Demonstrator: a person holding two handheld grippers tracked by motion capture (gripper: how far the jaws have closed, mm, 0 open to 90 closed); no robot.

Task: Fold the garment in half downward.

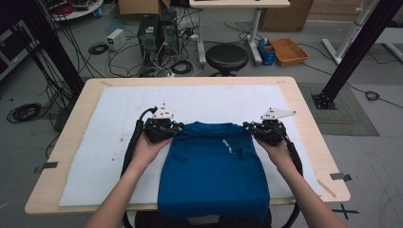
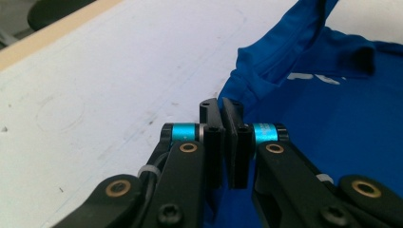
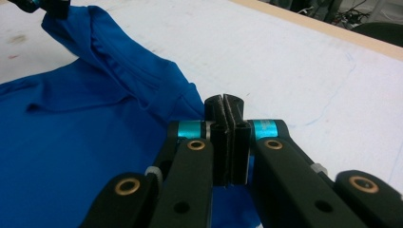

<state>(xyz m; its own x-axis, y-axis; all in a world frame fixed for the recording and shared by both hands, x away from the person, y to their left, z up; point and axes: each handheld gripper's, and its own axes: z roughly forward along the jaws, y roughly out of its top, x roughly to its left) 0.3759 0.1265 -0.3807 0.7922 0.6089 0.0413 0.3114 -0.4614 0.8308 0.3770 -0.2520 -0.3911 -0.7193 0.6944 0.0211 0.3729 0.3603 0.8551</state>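
A blue shirt (image 1: 214, 175) lies on the white mat (image 1: 114, 147), and its lower part hangs over the table's front edge. My left gripper (image 1: 178, 128) is shut on the shirt's far left corner, my right gripper (image 1: 248, 127) on its far right corner. The held edge is lifted a little off the mat and sags between them. In the left gripper view the jaws (image 2: 221, 107) are pressed together with the blue shirt (image 2: 332, 123) bunched at them. In the right gripper view the shut jaws (image 3: 224, 102) pinch the shirt (image 3: 71, 142), and the left gripper (image 3: 47, 4) holds up a peak of cloth.
The wooden table (image 1: 306, 118) shows bare mat to the left, right and beyond the shirt. Past its far edge stand a black stool (image 1: 226, 57), computer towers (image 1: 157, 33), loose cables and an orange bin (image 1: 289, 51). A black frame post (image 1: 354, 52) rises at the right.
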